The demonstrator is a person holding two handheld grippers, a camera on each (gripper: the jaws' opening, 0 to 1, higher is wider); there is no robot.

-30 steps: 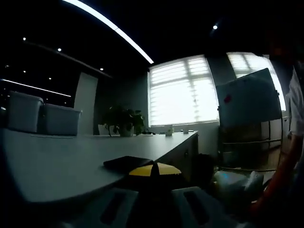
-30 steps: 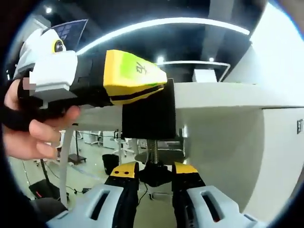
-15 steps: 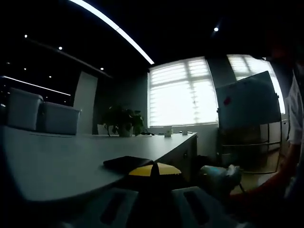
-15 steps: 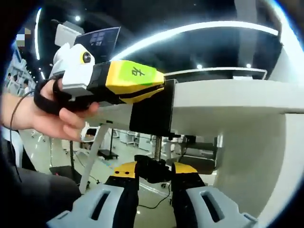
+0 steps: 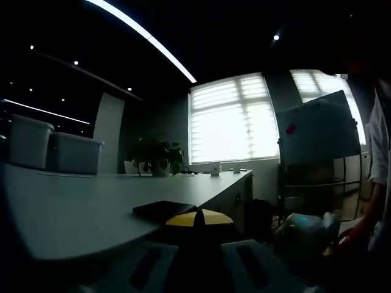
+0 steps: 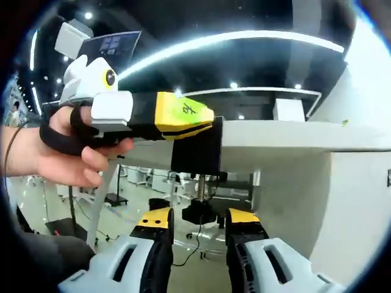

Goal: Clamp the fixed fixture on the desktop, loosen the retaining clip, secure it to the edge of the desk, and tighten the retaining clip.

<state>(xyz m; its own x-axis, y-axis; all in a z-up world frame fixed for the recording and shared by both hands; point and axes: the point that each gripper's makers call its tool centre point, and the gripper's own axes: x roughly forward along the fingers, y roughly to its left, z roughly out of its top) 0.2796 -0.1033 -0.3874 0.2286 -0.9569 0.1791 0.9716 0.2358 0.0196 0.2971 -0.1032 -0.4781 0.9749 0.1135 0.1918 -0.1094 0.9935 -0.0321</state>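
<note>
Fixture [image 6: 195, 154], a black clamp, sits on the desk edge [image 6: 275, 145], pinched shut at its top by the left gripper [image 6: 183, 116] from nine o'clock. Its screw [image 6: 198, 188] hangs straight down toward six, ending in a black knob [image 6: 199, 213]. The right gripper [image 6: 198, 224] waits below, jaws parted either side of the knob; contact cannot be told. Tightening likely means closing there.
</note>
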